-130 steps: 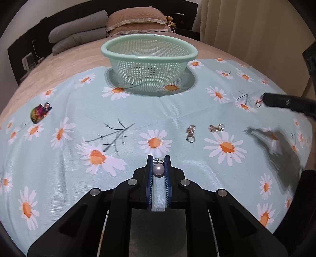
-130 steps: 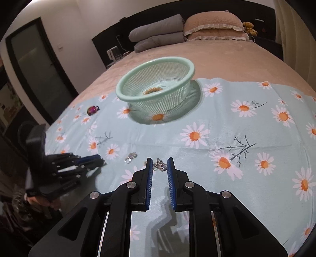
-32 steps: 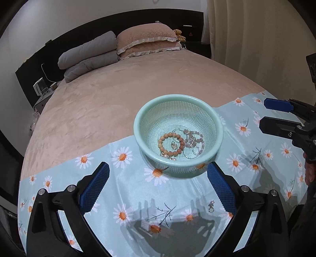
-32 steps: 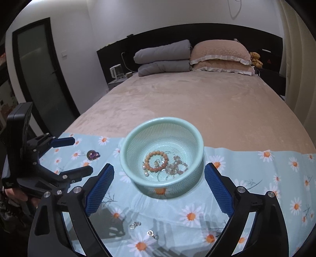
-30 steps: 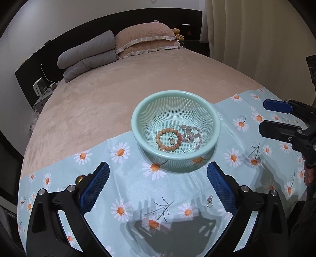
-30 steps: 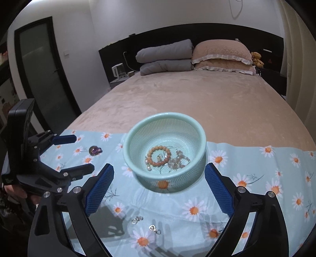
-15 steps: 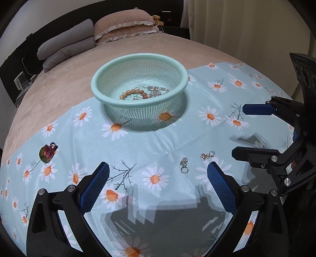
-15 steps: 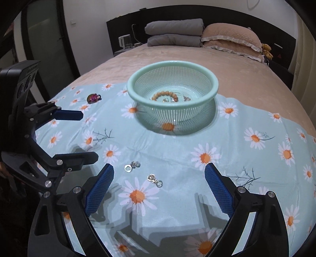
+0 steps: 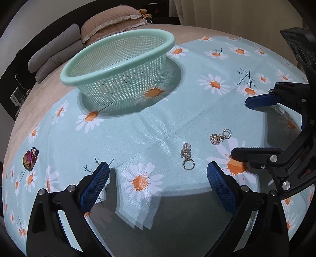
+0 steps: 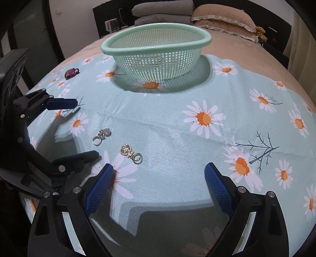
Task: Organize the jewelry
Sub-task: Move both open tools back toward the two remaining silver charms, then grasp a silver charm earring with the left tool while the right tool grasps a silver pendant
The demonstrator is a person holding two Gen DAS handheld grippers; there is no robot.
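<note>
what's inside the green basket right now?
Cannot tell from either wrist view. Both see the green basket from low and side-on: only its rim and mesh wall show, the inside bottom is hidden. Two silver charms and a purple trinket lie outside on the daisy cloth.

A tan bed [image 10: 237,51] carries a daisy-print cloth [image 10: 177,138]. Grey and beige pillows [image 10: 221,18] lie against its dark headboard [image 10: 276,21]. Pale curtains [image 9: 237,15] hang beside it
</note>
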